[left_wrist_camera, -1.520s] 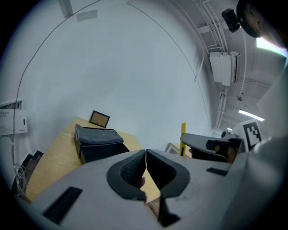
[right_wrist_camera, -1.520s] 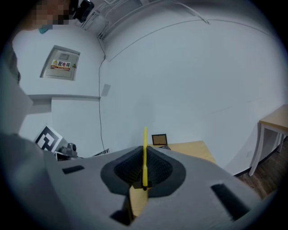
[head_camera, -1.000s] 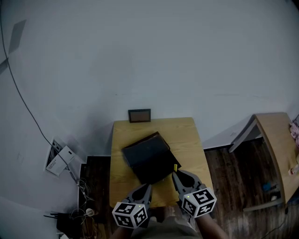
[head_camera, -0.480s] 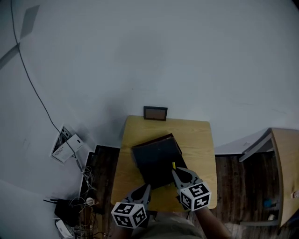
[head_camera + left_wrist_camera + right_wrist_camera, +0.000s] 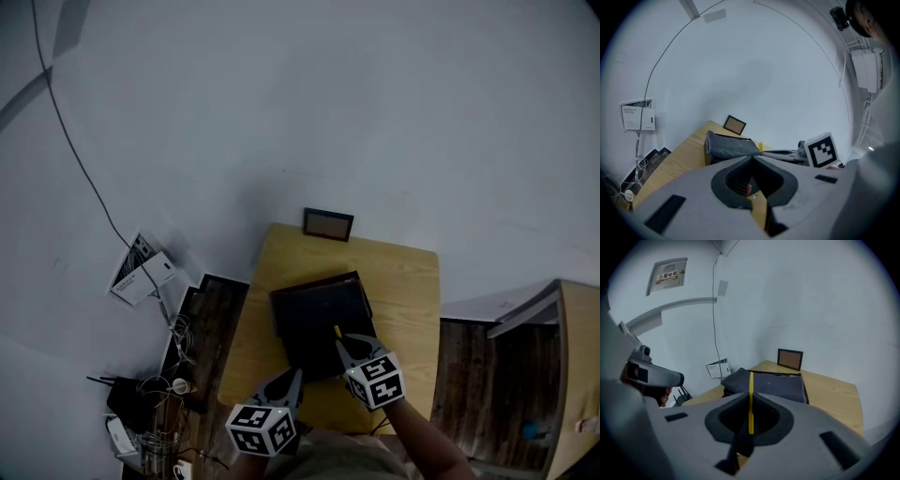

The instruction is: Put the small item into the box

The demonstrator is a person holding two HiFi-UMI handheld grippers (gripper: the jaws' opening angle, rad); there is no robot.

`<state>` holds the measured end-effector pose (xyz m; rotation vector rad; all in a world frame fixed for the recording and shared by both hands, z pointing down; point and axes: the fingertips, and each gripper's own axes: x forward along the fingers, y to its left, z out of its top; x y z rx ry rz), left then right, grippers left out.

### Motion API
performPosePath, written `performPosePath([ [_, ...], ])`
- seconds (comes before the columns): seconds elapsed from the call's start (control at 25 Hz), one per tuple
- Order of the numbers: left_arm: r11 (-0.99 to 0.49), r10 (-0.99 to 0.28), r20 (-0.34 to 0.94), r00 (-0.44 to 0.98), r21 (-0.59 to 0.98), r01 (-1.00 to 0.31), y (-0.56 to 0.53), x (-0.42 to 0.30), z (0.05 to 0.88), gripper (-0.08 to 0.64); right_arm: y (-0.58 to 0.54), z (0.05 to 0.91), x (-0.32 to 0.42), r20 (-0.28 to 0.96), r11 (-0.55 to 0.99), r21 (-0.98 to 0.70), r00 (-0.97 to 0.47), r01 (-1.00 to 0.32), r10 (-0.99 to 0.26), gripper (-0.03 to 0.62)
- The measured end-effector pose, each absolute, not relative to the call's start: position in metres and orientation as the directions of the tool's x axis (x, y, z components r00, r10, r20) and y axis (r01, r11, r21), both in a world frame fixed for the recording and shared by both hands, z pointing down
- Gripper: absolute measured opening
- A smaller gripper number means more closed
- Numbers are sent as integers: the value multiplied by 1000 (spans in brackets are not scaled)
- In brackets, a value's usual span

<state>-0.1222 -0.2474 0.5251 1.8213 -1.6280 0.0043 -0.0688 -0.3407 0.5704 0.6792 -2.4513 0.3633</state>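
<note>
Carrying step in hand, by the look of it: small item gripped, not yet in the box. Wooden bench [image 5: 412, 281] set against a pale wall, bearing only two things. Near its middle, a dark box [image 5: 319, 314], turned slightly askew to the bench edges and topped with a grey padded lid [image 5: 773, 383]; no opening visible from any view, so cannot tell whether shut flat or merely laid over. At the far edge of the bench, close to the wall, a small picture frame [image 5: 328, 225], well apart from the box. Over the near right corner of the box, right tool [image 5: 341, 341], jaws nearly closed and pinched on a thin yellow strip [image 5: 751, 397], held on edge between the pads with its tip poking out toward the box. Beside it, over the near edge of the bench, left tool [image 5: 294, 377], jaws together with nothing between them, just short of the box. Next move, as a judgement: get the lid up or aside first, most likely with the free left tool, then lower the strip over the opening and spread the right jaws only once well within the walls. So thin a piece likely to cling to a pad, or to slide off the lid if let go early.
</note>
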Motion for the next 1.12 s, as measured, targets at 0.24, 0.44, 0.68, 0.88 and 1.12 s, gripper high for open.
performPosePath([
  [0.24,54,-875,447,187,474,-879,-249,-122,528,4,-345,603,-77,652,873,-81,-688,-480,-318,18],
  [0.44,77,-873,458,168,469,-880,-243,-125,530,5,-341,629,-85,726,905,-76,-646,-419,-238,18],
  [0.68,106,-875,464,140,466,-878,-235,-127,530,5,-332,658,-87,802,934,-73,-577,-351,-154,18],
  [0.88,119,-877,464,125,462,-879,-230,-129,530,5,-330,678,-88,852,943,-67,-511,-325,-116,18],
  [1.12,136,-878,467,109,462,-876,-222,-129,530,5,-328,697,-86,897,948,-55,-432,-313,-91,18],
])
